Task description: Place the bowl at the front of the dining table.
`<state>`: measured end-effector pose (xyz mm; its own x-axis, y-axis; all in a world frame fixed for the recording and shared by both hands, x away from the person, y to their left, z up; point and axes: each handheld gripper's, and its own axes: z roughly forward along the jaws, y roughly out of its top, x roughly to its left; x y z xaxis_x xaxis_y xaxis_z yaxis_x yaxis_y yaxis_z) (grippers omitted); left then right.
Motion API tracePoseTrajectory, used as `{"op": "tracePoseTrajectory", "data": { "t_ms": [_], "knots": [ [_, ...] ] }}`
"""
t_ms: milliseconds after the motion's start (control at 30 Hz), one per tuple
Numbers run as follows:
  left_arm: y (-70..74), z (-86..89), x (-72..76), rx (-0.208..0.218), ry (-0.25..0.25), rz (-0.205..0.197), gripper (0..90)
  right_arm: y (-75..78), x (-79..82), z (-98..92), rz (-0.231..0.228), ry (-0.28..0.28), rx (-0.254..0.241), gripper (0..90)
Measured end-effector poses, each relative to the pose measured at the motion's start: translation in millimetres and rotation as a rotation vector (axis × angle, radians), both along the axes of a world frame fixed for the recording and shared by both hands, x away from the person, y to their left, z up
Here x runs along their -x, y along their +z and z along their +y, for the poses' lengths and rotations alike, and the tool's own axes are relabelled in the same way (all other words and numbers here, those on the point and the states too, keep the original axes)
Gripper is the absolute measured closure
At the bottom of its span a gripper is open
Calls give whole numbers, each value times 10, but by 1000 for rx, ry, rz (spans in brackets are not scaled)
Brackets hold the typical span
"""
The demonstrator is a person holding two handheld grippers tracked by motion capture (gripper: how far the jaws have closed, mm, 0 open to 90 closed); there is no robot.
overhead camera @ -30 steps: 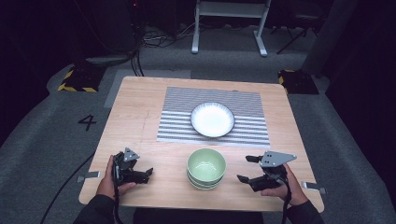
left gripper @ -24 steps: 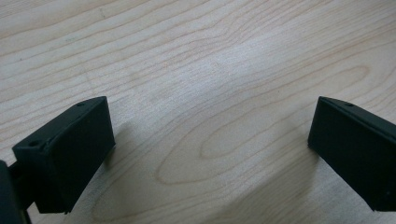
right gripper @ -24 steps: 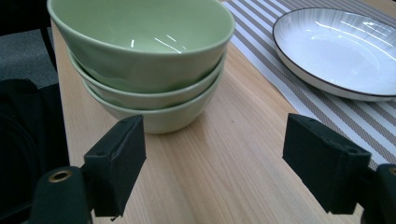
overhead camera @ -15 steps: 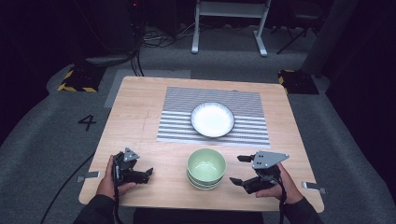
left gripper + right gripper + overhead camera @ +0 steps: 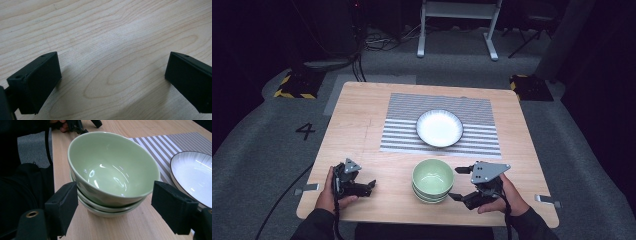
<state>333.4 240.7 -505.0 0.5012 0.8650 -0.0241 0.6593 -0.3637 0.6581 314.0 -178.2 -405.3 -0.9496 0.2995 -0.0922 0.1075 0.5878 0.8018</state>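
Green bowls, stacked near the table's front edge, sit just ahead of the right gripper, whose jaws gape wide and empty. Left gripper rests open on wood. Risk: pinching several rims would lift or topple the stack.
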Motion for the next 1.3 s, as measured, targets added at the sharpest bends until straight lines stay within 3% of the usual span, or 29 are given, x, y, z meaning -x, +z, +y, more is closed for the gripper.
{"op": "tracePoseTrajectory", "data": {
  "t_ms": [300,633,733,900,1100,1133,1267,1300],
  "knots": [
    [0,1,1,0,0,0,3,-22,18,144,1,29,20,215],
    [-1,0,1,1,1,-1,4,-106,-46,319,55,84,54,219],
    [-1,0,2,2,2,0,3,-145,-72,391,71,114,86,246],
    [-1,0,2,2,2,0,3,-190,-122,432,92,130,97,280],
    [0,0,2,1,1,0,3,-250,-172,474,152,187,103,423],
    [-1,-1,2,2,2,0,3,-258,-195,483,184,213,97,489],
    [-1,-1,2,3,3,0,4,-261,-227,506,223,262,102,603],
    [-1,-1,2,2,3,0,4,-262,-247,520,255,289,99,665]
  ]
}}
